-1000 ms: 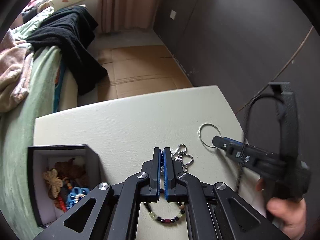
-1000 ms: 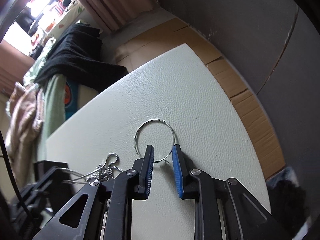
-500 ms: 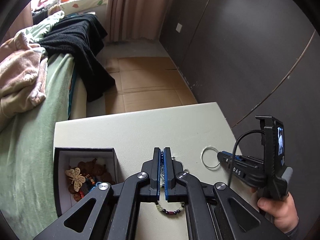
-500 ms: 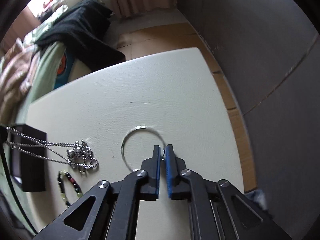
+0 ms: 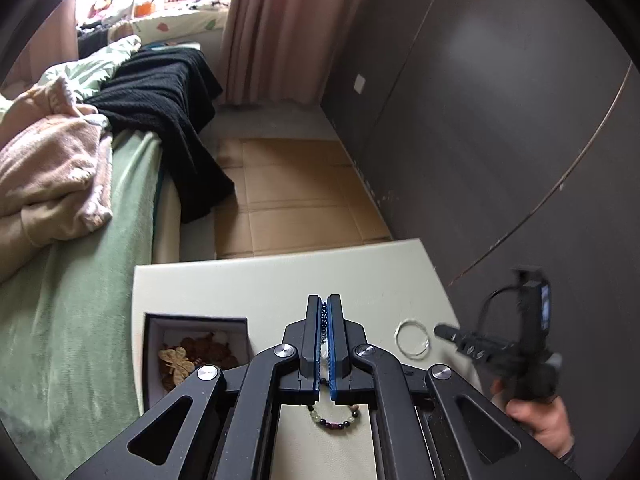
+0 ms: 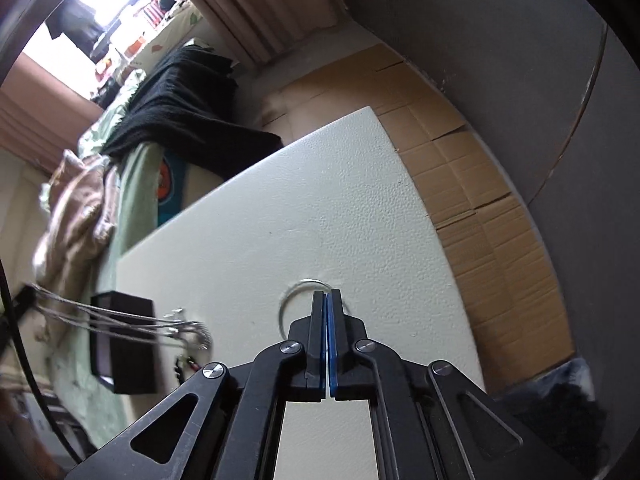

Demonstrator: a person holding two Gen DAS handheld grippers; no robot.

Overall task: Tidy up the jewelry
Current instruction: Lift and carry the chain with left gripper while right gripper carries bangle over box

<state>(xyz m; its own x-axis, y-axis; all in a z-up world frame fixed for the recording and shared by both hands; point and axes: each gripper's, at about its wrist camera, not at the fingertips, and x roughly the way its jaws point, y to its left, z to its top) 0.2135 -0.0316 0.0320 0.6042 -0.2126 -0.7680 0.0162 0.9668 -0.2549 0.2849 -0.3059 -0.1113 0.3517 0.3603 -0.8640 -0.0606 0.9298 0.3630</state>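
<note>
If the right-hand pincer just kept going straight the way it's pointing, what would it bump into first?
The right gripper, closed on the thin silver ring, aims down at the white tabletop. Going straight on, it would probably meet that bare surface just past the ring, though depth is hard to judge here.

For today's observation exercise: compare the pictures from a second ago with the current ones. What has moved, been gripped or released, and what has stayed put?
The right gripper has shut, apparently on the wire ring, from open a second ago. The left gripper, clamped on the chain necklace throughout, has lifted it off the table; it now hangs stretched in the air. The jewelry box and the bead bracelet stayed in place.
</note>
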